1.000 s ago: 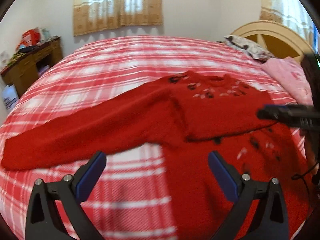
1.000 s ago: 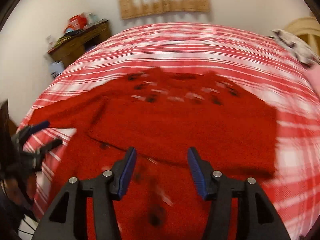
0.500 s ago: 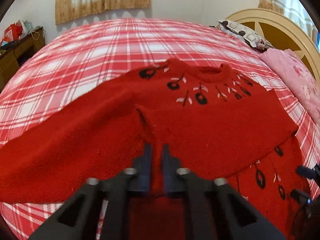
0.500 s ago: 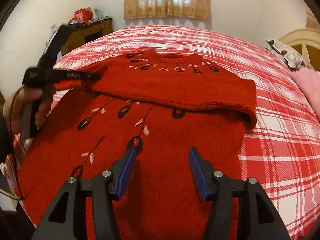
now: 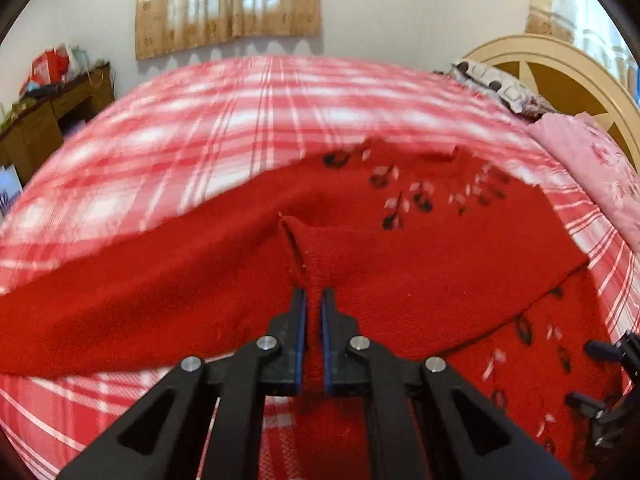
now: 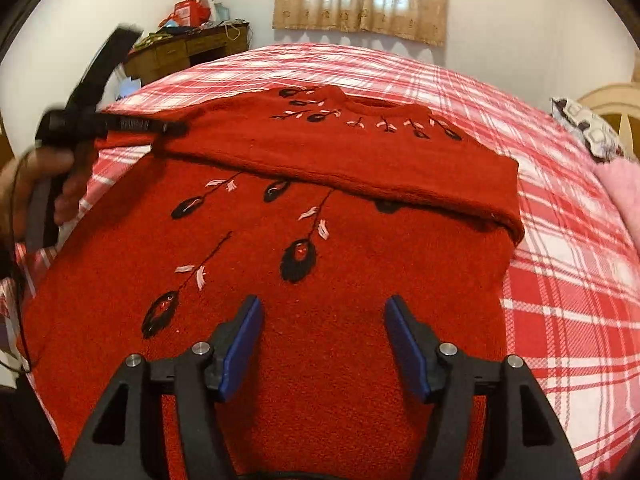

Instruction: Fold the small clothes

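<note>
A red knit sweater (image 6: 328, 248) with black and white flower embroidery lies flat on the plaid bed, one sleeve folded across its chest. In the left wrist view my left gripper (image 5: 314, 300) is shut on the sweater (image 5: 420, 264) at the cuff end of that folded sleeve, and the fabric puckers up between the pads. The other sleeve stretches out to the left. My right gripper (image 6: 322, 320) is open and empty, low over the sweater's lower body. The left gripper also shows in the right wrist view (image 6: 168, 128), at the sweater's left shoulder.
The red and white plaid bedspread (image 6: 560, 280) runs all around the sweater. A pink blanket (image 5: 592, 168) and a patterned pillow (image 5: 496, 84) lie by the wooden headboard at the right. A cluttered wooden desk (image 6: 188, 48) stands against the far wall.
My left gripper went from open above the bed to shut on the folded sleeve's end, and now lifts it slightly. My right gripper stayed open and drifted closer over the sweater's body.
</note>
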The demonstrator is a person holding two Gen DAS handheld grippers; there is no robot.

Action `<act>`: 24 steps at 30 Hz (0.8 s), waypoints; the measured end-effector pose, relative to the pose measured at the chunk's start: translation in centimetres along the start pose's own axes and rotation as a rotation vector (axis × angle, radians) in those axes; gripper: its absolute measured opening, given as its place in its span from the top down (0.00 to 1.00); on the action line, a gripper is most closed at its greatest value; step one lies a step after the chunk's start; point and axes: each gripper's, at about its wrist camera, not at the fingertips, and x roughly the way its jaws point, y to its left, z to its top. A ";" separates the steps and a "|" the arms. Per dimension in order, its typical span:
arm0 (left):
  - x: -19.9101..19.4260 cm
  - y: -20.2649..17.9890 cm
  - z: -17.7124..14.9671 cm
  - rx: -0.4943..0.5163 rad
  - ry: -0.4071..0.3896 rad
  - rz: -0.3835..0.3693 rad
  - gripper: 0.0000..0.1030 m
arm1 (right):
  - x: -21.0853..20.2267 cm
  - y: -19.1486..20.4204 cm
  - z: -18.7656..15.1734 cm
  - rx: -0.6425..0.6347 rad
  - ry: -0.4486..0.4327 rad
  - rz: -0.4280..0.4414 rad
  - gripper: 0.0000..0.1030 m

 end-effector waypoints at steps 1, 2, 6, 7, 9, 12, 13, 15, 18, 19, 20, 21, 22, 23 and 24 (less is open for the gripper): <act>0.4 0.1 -0.5 -0.010 0.013 0.014 0.93 | 0.0 -0.1 0.0 0.007 -0.002 0.002 0.36; 0.4 0.2 -0.8 -0.023 0.011 0.017 0.93 | 0.0 -0.1 -0.1 0.005 -0.003 0.001 0.35; -0.2 0.5 -1.1 -0.046 -0.020 0.015 0.93 | 0.2 0.6 -0.1 -0.019 -0.004 -0.011 0.30; -0.4 0.7 -1.1 -0.052 -0.027 0.016 0.93 | 0.2 0.6 -0.2 -0.023 -0.003 -0.009 0.30; -0.2 0.7 -1.1 -0.043 -0.018 0.005 0.91 | 0.1 0.7 -0.1 -0.023 0.005 -0.011 0.29; -0.1 1.0 -1.4 -0.023 -0.025 0.016 0.91 | -0.5 0.7 0.8 -0.018 0.038 0.000 0.29; -0.2 1.1 -1.4 -0.022 -0.028 0.016 0.91 | -1.1 0.8 1.2 -0.025 0.021 0.005 0.29; -0.3 1.4 -1.3 -0.027 -0.035 0.009 0.91 | -1.9 0.8 2.2 -0.050 -0.006 -0.021 0.29; -0.3 1.8 -0.9 -0.030 -0.046 0.015 0.92 | -2.1 0.1 4.2 -0.081 -0.025 -0.082 0.29; -0.1 1.7 -0.9 -0.024 -0.044 0.015 0.92 | -2.0 -0.6 5.0 -0.074 -0.031 -0.095 0.29; 0.0 1.7 -0.8 -0.020 -0.042 0.021 0.92 | -1.8 -1.5 5.7 -0.049 -0.037 -0.100 0.29; 0.1 1.8 -0.8 -0.024 -0.035 0.018 0.92 | -1.7 -2.4 6.2 -0.019 -0.039 -0.095 0.29; 0.1 1.9 -0.9 -0.033 -0.032 0.010 0.92 | -1.2 -3.7 6.9 0.029 -0.041 -0.085 0.29; 0.0 2.0 -1.1 -0.039 -0.031 0.003 0.92 | -0.8 -4.8 7.3 0.059 -0.047 -0.081 0.29; -0.1 2.0 -1.3 -0.036 -0.031 0.002 0.91 | -0.2 -5.8 7.5 0.090 -0.053 -0.085 0.29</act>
